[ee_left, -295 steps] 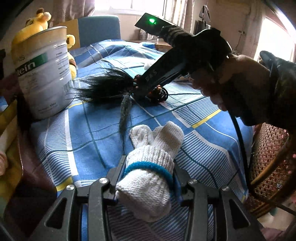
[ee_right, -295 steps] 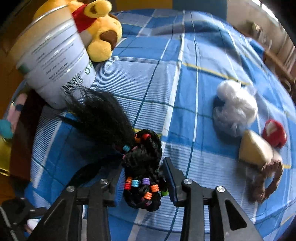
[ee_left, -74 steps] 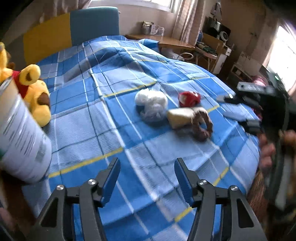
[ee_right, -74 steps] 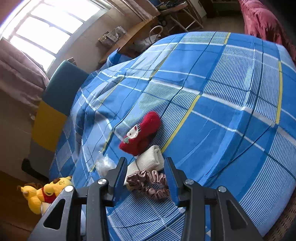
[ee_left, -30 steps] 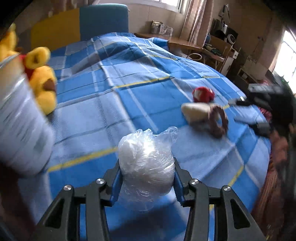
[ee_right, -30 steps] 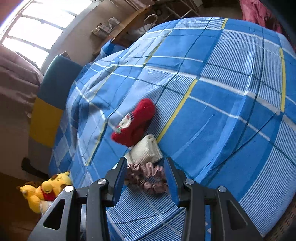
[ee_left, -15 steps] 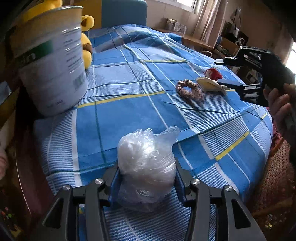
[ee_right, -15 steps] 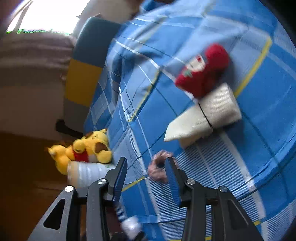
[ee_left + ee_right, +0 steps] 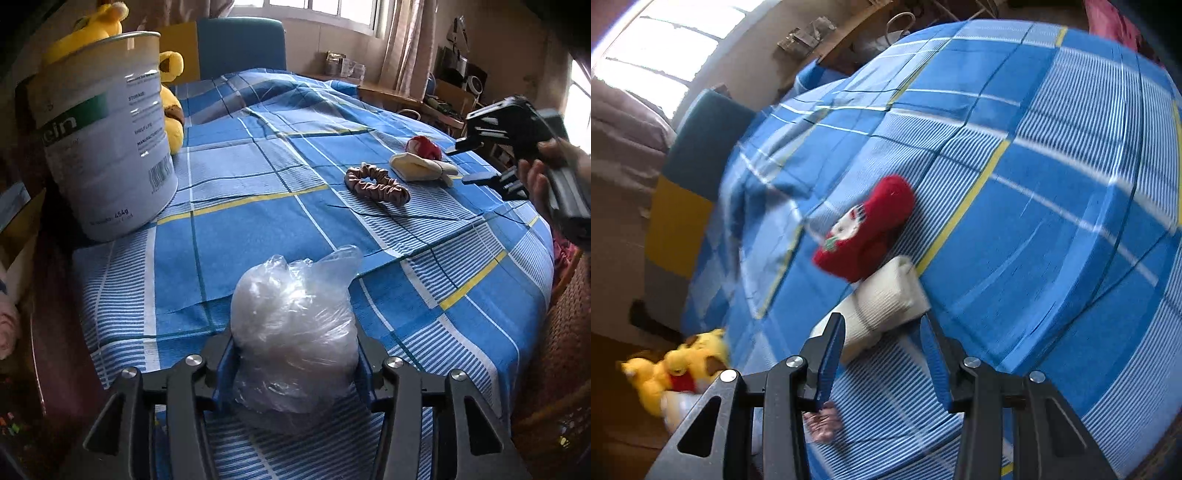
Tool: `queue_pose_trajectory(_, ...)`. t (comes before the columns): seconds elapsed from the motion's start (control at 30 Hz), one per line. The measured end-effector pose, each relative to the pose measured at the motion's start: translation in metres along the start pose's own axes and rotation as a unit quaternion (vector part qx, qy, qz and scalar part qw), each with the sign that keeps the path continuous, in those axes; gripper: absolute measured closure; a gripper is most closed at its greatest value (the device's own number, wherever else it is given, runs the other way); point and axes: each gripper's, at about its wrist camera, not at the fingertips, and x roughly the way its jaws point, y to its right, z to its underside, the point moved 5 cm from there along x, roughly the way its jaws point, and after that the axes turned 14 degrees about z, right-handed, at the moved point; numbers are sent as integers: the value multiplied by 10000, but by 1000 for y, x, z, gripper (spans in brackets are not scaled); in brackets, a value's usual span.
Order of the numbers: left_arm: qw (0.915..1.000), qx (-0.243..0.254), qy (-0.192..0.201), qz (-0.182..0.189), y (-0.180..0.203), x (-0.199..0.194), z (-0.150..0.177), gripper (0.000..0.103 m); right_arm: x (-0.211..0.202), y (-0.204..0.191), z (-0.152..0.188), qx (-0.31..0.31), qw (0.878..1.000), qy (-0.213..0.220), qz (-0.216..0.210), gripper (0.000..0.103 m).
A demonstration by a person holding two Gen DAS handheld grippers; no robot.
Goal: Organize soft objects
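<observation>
A clear plastic bag of white stuffing (image 9: 295, 325) rests on the blue checked bedcover (image 9: 229, 229) near its front edge. My left gripper (image 9: 294, 338) has a pad against each side of the bag, and its jaws are opening. My right gripper (image 9: 881, 319) is open with nothing between its fingers; it also shows as the right gripper (image 9: 469, 164) at the far right. Just beyond its tips lies a cream rolled cloth (image 9: 882, 302), with a red sock (image 9: 868, 229) behind it. A pink scrunchie (image 9: 376, 182) lies left of the cream roll (image 9: 421, 168).
A tall white tin (image 9: 107, 136) stands at the bed's left edge, with a yellow plush toy (image 9: 171, 107) behind it. A wicker chair (image 9: 554, 369) is at the right. A blue and yellow headboard (image 9: 240, 44) and a cluttered desk (image 9: 443, 96) lie beyond the bed.
My left gripper has carried the bag back toward the tin and down onto the cover. The scrunchie is no longer between my right gripper's fingers, which now point at the cream roll.
</observation>
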Motion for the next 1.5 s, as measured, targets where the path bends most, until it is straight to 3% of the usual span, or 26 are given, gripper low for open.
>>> queue_pose_trajectory(0.23, 9999, 41, 98, 2, 0, 0, 2, 50, 16, -20, -17, -362, 9981, 145, 482, 59)
queue_pose_trajectory(0.37, 9999, 40, 135, 50, 0, -1, 2, 50, 24, -39, 8, -964, 9932, -646, -51, 59)
queue_pose_trajectory(0.47, 9998, 38, 165, 64, 0, -1, 3, 49, 15, -53, 54, -1881, 9726, -1337, -279, 59)
queue_pose_trajectory(0.53, 9998, 26, 175, 74, 0, -1, 3, 49, 4, -55, 74, -2338, 9613, -1431, -265, 59)
queue_pose_trajectory(0.6, 9998, 23, 189, 80, 0, -2, 3, 49, -9, -57, 81, -2755, 9534, -1224, -138, 59)
queue_pose_trajectory(0.73, 9998, 39, 206, 49, 1, -1, 4, 49, -25, -69, 70, -3607, 9308, -220, 556, 59)
queue_pose_trajectory(0.83, 9998, 39, 208, 52, 1, -1, 4, 49, -16, -84, 65, -4122, 9061, 131, 945, 57)
queue_pose_trajectory(0.9, 9998, 39, 207, 54, 1, -1, 3, 49, -5, -92, 63, -4374, 8913, 228, 1172, 57)
queue_pose_trajectory(1.07, 9997, 45, 218, 53, 1, -1, 3, 49, 25, -108, 57, -4651, 8737, 159, 1414, 57)
queue_pose_trajectory(1.2, 9997, 62, 229, 44, 1, -1, 4, 49, 35, -110, 58, -4700, 8733, 22, 1285, 57)
queue_pose_trajectory(1.33, 9997, 74, 248, 45, 1, -1, 4, 49, 35, -103, 55, -4457, 8875, 225, 1149, 59)
queue_pose_trajectory(1.5, 9995, 132, 269, -11, 3, -1, 5, 49, 35, -97, 64, -4543, 8805, 687, 1167, 59)
